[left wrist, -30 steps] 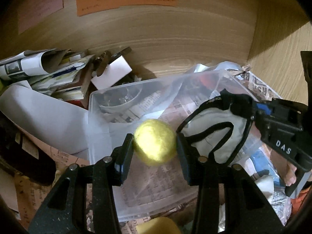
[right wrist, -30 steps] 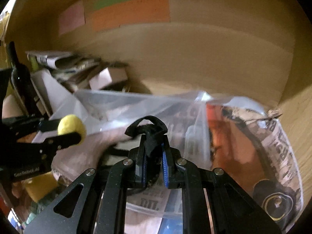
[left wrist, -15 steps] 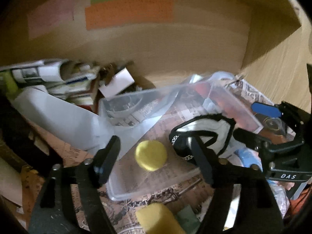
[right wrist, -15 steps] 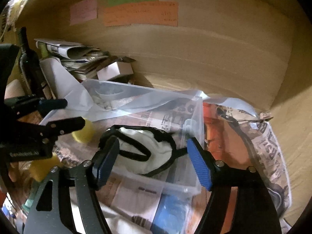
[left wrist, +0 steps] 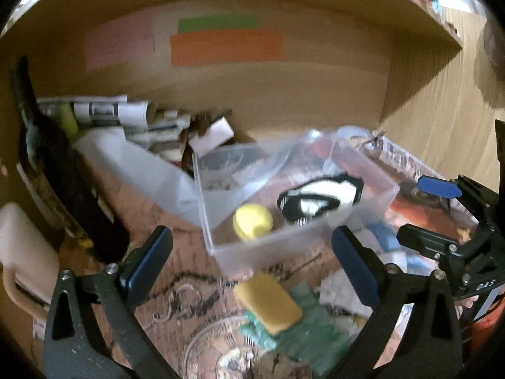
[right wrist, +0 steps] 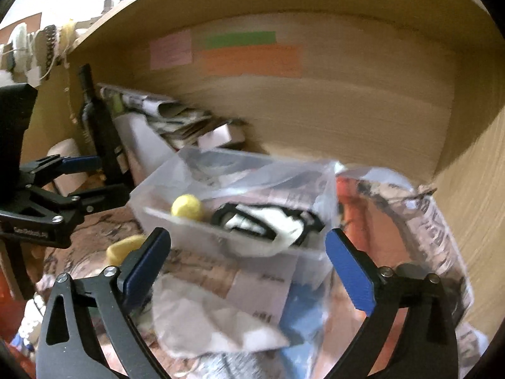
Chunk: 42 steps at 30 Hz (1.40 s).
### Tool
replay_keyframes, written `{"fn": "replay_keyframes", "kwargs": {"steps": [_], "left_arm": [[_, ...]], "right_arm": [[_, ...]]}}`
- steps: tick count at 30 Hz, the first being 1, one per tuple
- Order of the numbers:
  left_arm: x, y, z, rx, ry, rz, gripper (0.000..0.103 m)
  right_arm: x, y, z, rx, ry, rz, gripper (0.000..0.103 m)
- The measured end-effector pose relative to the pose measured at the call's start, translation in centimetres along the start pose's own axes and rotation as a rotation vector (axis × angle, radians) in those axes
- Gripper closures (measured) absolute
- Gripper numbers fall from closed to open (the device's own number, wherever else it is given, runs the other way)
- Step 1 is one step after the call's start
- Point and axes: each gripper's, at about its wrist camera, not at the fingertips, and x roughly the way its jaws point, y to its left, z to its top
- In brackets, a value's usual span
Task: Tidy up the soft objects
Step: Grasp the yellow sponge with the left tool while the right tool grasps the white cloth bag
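Left gripper [left wrist: 252, 249] spread wide, jaws empty. Right gripper [right wrist: 247, 252] likewise spread, gripping nothing. One yellow ball [left wrist: 252, 221] lying inside the clear bin [left wrist: 268, 246], near its front wall. One black-and-white pouch [left wrist: 320, 200] beside it in the same bin, apart from the ball. One yellow sponge [left wrist: 268, 303] outside, just before the bin's front edge, on a green pad [left wrist: 303, 328]. One dark bottle [right wrist: 99, 126] upright at far left. Newspapers [left wrist: 104, 112] heaped behind. Tight quarters: clutter hugging every bin edge, open room only above.
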Motion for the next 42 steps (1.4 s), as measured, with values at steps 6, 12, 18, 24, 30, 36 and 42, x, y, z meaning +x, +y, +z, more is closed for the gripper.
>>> {"fn": "replay_keyframes", "kwargs": {"steps": [6, 12, 18, 24, 30, 36, 42], "left_arm": [[1.3, -0.1, -3.0, -0.008, 0.072, 0.001, 0.001], [2.3, -0.3, -4.9, -0.029, 0.104, -0.014, 0.010], [3.3, -0.3, -5.6, -0.049, 0.149, -0.056, 0.039], [3.6, -0.3, -6.0, -0.073, 0.160, -0.105, 0.064], [1.9, -0.4, -5.7, -0.053, 0.108, -0.091, 0.070], [-0.2, -0.4, -4.4, -0.037, 0.042, -0.087, 0.070], [-1.3, -0.4, -2.4, -0.035, -0.030, -0.086, 0.070]], "right_arm": [[1.4, 1.1, -2.7, -0.003, 0.094, 0.044, 0.005], [2.8, 1.5, -4.9, -0.002, 0.188, 0.064, 0.009], [3.2, 1.5, -5.9, 0.007, 0.241, 0.113, 0.044], [2.9, 1.6, -6.0, 0.012, 0.243, 0.137, 0.069], [2.4, 1.2, -5.5, 0.042, 0.214, 0.145, 0.088], [0.9, 0.7, -4.2, 0.048, 0.140, 0.117, 0.089], [-1.5, -0.2, -2.3, 0.058, 0.035, 0.090, 0.089]]}}
